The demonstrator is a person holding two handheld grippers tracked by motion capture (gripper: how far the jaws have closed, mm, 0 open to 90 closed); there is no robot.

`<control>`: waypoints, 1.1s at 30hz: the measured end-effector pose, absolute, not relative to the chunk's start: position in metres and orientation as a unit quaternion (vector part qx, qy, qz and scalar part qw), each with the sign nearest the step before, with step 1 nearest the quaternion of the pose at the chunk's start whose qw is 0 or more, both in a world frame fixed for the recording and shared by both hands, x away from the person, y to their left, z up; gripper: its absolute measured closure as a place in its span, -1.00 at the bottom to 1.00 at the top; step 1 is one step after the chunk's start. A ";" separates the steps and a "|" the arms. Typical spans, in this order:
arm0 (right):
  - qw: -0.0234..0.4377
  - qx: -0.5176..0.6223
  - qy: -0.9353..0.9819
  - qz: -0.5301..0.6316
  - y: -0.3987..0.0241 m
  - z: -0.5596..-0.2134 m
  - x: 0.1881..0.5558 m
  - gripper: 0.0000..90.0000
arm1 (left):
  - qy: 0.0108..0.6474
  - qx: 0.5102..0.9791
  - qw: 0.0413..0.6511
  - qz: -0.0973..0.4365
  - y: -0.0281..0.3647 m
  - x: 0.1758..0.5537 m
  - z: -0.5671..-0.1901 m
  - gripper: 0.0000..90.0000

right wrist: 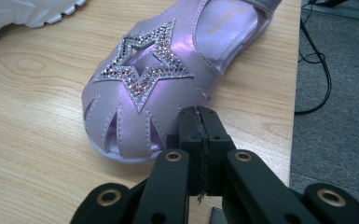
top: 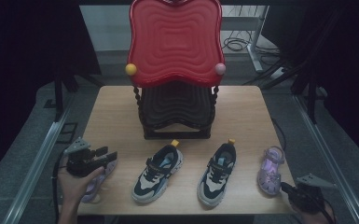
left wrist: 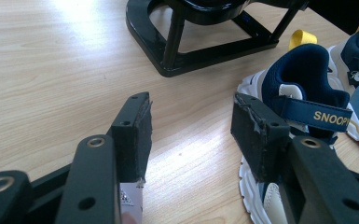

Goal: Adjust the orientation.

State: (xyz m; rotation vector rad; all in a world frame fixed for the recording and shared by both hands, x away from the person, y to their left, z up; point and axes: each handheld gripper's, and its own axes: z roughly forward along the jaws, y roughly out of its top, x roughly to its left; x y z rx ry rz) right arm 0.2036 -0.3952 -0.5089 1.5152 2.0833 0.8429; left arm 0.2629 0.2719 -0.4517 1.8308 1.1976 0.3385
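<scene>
High view: a wooden desk (top: 116,116) carries a two-tier red and black shoe rack (top: 175,42) at the far middle and four shoes in a row along the near edge.
Count: two navy and white sneakers, the left sneaker (top: 158,173) and the right sneaker (top: 217,173); two purple sandals, the right sandal (top: 270,170) and the left sandal (top: 97,183); one rack; two grippers.
Left gripper (top: 106,155): jaws spread wide with nothing between the pads; it sits over the left sandal at the near left corner, held by a hand (top: 74,186).
Left gripper view: the left sneaker (left wrist: 303,93) lies just right of the jaws, heel toward the rack's black base (left wrist: 205,51), and a purple sliver shows under the left pad.
Right gripper (top: 285,188): jaws pressed together, pinching nothing, at the near right corner.
Right gripper view: the right sandal (right wrist: 154,79) with its rhinestone star lies straight ahead, toe touching or just short of the closed jaw tips (right wrist: 199,122).
Long axis: the right sandal runs near to far, toe nearest, heel toward the far edge.
Nearer hand: right for the right sandal, left for the left one.
Judgement: the right jaws would need to spread before they could take the sandal.
</scene>
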 end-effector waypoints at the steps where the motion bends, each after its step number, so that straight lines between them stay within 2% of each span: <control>1: 0.214 0.546 0.751 0.304 -0.395 -0.509 0.204 0.99 | 0.484 0.739 0.448 0.137 0.272 0.263 -0.452 0.07; 33: 0.199 0.526 0.768 0.306 -0.384 -0.506 0.205 0.99 | 0.486 0.744 0.439 0.131 0.270 0.264 -0.457 0.06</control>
